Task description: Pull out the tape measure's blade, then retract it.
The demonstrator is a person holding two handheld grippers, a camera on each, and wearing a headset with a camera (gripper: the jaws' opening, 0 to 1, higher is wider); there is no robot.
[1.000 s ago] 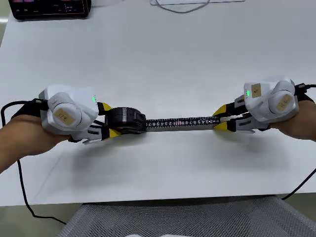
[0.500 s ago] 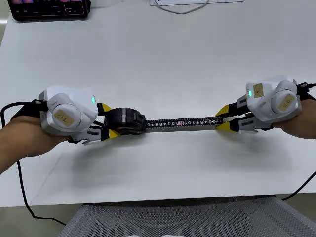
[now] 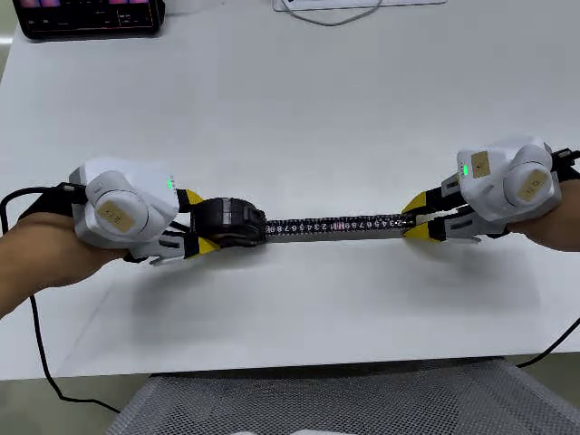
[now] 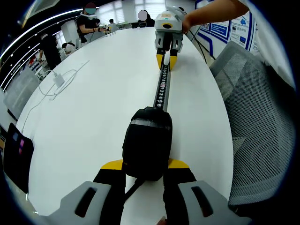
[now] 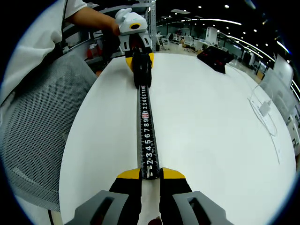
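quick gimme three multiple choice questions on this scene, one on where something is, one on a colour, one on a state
1. Which gripper holds the tape measure's case?
A. left gripper
B. right gripper
C. neither

2. What colour are the gripper tips?
A. red
B. blue
C. yellow

3. What state is the blade in?
A. fully retracted
B. pulled out along the table
C. snapped off

Answers:
1 A, the case sits between the jaws in the left gripper view.
2 C, yellow tips show in all three views.
3 B, the numbered blade runs from the case to the right gripper, which is shut on its end.
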